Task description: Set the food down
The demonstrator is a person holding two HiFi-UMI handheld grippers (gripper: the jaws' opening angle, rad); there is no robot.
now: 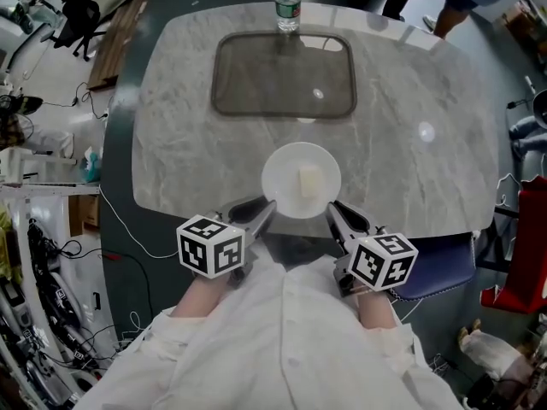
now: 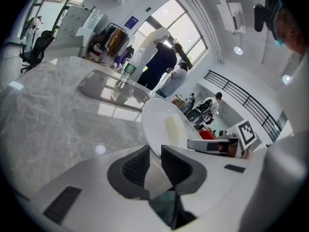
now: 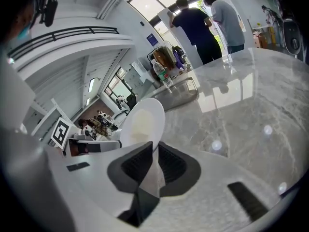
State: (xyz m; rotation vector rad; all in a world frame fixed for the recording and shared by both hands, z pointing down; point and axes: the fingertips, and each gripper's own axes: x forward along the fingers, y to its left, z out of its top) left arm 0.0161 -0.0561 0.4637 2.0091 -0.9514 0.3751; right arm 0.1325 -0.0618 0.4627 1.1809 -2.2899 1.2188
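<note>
A white plate (image 1: 278,182) carrying a small pale block of food (image 1: 308,180) sits between the two grippers, over the near edge of the grey marble bench (image 1: 427,169). Whether its underside already touches the stone cannot be told from any view. The left gripper (image 1: 267,207) has its jaws clamped on the plate's near-left rim. The right gripper (image 1: 333,210) pinches the near-right rim the same way, the thin edge caught between its ribbed pads. Farther back, a recessed sink (image 1: 282,75) is set into the bench, and a water bottle (image 1: 288,2) stands at the far edge, both well apart from the plate.

The plate looks stiff, smooth and probably ceramic, so likely brittle and slippery at the rim. The two opposite rim grips seem the right hold, provided both sides stay level. The food lies loose near the centre and looks light, so any tilt could slide it. Lowering flat and releasing both sides together seems safest.
</note>
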